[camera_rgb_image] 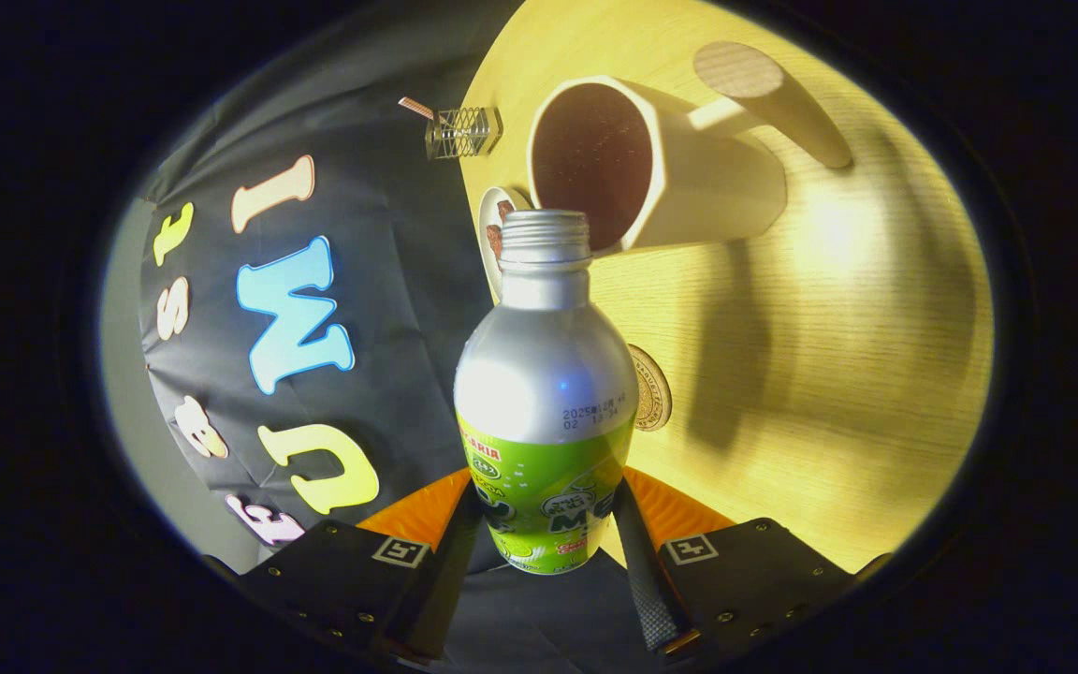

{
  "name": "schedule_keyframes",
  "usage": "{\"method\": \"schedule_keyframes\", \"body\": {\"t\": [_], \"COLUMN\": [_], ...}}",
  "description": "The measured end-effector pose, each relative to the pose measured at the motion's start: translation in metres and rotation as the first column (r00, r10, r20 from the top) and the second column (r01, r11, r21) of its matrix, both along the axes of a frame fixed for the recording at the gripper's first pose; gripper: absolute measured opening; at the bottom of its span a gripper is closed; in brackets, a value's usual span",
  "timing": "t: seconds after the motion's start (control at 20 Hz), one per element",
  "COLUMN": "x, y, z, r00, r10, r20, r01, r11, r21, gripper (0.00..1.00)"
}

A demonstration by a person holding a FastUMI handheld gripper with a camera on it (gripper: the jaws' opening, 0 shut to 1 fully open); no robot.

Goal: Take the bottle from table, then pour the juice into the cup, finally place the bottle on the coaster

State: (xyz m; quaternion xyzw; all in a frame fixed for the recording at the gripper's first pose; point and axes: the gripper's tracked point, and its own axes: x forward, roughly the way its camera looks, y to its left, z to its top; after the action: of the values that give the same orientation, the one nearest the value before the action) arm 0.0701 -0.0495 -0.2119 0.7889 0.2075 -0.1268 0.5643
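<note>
**Bottle held low on its body and tipped at the cup**

The bottle is a smooth metal one with a glossy printed band, so it is stiff and will not give under a squeeze, but the skin is probably slick. Its cap is off. How much juice is left inside cannot be told, so neither can its weight. The lower, banded part of the body is the sensible place to hold, leaving the neck free.

The gripper has it there: the jaws are closed to the width of the bottle, one finger pressing each side of the band.

The bottle is lifted off the surface and tilted. Its open mouth sits at the rim of the cup. The coaster lies just beside the bottle's shoulder, partly hidden behind it.
</note>
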Motion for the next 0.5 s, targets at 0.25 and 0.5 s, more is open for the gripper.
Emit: {"method": "schedule_keyframes", "body": {"t": [0.25, 0.5], "x": [-0.0029, -0.0024], "y": [0.0057, 0.0071], "z": [0.0025, 0.0043], "r00": [1.000, 1.000], "r10": [0.005, 0.002], "r20": [-0.007, -0.006], "r01": [-0.005, -0.002], "r11": [1.000, 0.999], "r21": [0.020, 0.039], "gripper": [0.76, 0.76]}}
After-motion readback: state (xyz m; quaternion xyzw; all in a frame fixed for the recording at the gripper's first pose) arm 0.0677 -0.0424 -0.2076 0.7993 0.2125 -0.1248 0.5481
